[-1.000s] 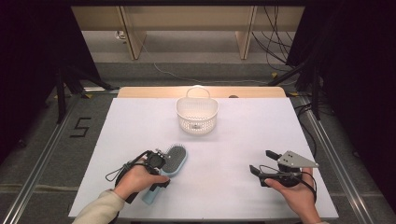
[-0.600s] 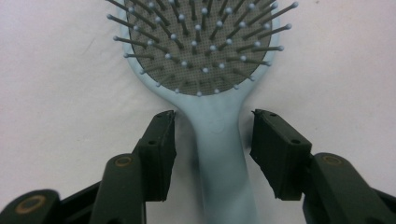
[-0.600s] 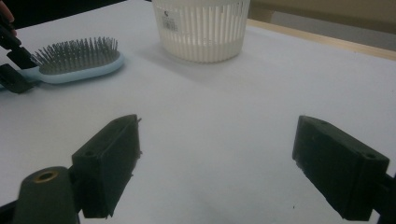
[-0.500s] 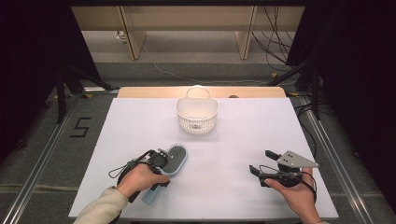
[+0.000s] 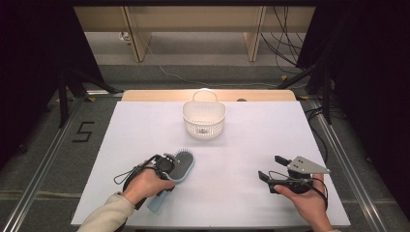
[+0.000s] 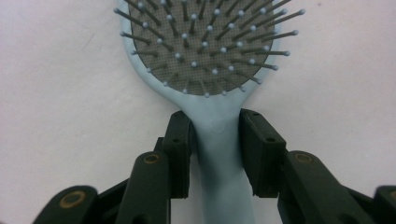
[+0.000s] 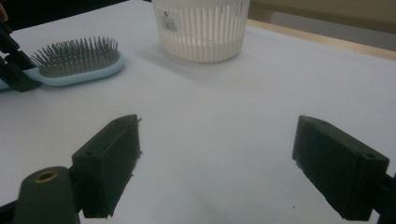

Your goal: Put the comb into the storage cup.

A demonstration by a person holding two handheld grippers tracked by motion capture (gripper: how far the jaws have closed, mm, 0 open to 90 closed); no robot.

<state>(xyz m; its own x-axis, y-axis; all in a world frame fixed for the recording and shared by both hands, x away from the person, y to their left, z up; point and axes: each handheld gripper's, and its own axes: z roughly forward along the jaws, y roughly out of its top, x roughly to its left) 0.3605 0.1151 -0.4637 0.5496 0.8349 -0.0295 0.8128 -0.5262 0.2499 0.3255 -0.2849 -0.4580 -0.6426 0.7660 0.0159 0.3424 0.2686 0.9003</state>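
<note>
The light blue hairbrush (image 5: 176,169) lies bristles up on the white bench (image 5: 241,145), near the person's left hand (image 5: 145,186). In the high view that hand and the left gripper (image 5: 167,166) cover the middle of the handle, so the grip itself is hard to read there; the handle's end sticks out below the hand. The left gripper view settles it: the two black fingers (image 6: 180,140) have just been closing and now press on either side of the handle's neck just below the bristle pad. The top of the brush head is cut off by the upper edge of that view.

The right gripper (image 5: 273,169) rests low over the bench at the right, well apart from the brush, its fingers (image 7: 109,154) spread wide with nothing but bare bench between them. The right hand (image 5: 307,200) is partly cut off by the bottom edge of the high view.

A white slotted basket (image 5: 204,118) stands toward the far middle of the bench; a small dark thing lies inside it, too small to make out. In the right gripper view its rim is cut off at the top.

The bench top is a plain white sheet with a wooden edge at the far side. Around it is a grey floor with metal rails, a black "5" (image 5: 83,131) marked at the left, cables (image 5: 290,29) at the far right, and dark surroundings on both sides.
</note>
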